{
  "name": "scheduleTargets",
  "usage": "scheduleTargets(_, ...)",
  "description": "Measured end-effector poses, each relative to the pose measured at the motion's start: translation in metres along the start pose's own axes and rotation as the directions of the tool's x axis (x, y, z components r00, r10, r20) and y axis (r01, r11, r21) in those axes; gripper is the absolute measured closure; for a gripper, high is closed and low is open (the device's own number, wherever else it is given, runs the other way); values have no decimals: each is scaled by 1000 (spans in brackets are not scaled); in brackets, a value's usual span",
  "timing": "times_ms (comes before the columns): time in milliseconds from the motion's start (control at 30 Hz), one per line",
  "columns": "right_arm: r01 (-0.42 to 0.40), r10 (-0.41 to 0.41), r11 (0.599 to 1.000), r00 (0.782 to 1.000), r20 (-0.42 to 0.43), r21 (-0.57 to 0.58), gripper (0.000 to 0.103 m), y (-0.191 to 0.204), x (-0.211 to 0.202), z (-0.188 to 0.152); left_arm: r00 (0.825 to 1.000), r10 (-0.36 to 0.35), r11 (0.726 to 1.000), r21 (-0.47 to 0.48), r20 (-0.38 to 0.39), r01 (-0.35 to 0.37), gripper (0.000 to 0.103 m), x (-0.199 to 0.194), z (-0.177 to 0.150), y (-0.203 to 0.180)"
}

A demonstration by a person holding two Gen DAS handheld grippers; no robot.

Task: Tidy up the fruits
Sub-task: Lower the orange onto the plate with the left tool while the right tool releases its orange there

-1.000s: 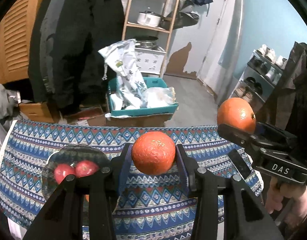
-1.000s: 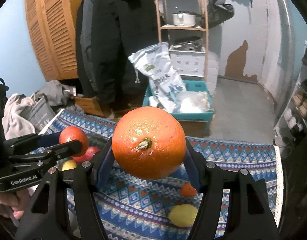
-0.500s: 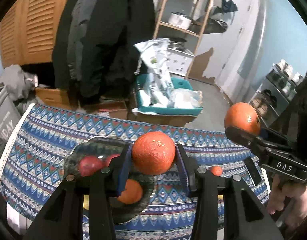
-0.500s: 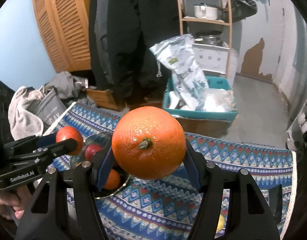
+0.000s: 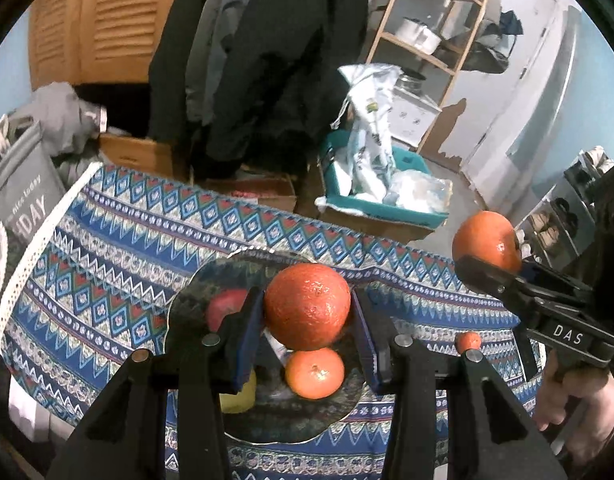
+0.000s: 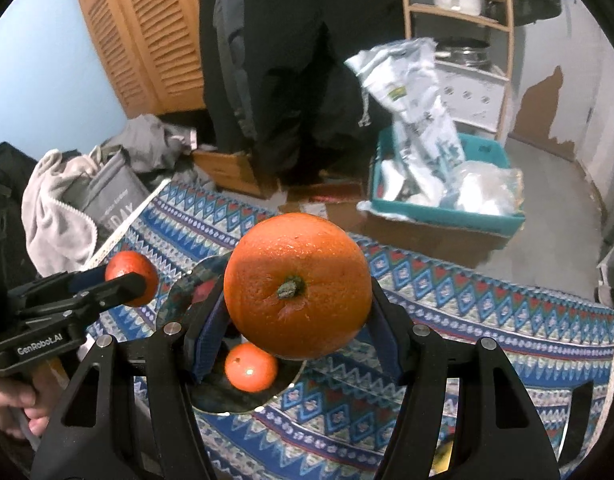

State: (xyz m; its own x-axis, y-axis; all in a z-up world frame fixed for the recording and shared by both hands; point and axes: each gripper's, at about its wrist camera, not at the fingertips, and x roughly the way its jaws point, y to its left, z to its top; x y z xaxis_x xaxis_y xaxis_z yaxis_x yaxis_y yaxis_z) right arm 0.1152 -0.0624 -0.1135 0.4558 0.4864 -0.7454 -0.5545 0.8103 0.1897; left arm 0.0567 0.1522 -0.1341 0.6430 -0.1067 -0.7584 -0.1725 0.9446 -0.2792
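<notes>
Patterned cloth covers bench, dark plate at frame centre. Left hand-held gripper pinches small orange above plate; right hand-held gripper pinches big orange, frame centre.

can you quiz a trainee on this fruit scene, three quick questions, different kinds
1. True or false: both grippers hold an orange.
2. Which fruit lies on the cloth outside the dark plate? A) small orange fruit B) red apple C) banana
3. Fill in: the left gripper's orange hangs over the ____.

Key:
1. True: the left gripper is shut on the smaller orange, the right gripper on the big orange.
2. A, the small orange fruit.
3. Plate.
</notes>
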Motion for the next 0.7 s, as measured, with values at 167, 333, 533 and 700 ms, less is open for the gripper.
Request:
scheduleTargets(167,-17,16,1000,999,-49,-5,38,7,27,-4,999,25,1000,-13,-48,-25,59,21,-8,11)
scheduleTargets(333,-23,21,1000,995,-98,-21,38,13,48,-10,995,38,999,-9,-89,-39,59,36,-17,17)
scheduleTargets(533,-31,27,999,987,-159,-26,38,15,73,-20,988,54,998,-11,-142,-56,59,55,-26,21)
scheduleTargets(700,-33,27,999,979,-203,-29,38,14,89,-28,983,61,998,-6,-174,-63,59,68,-32,20)
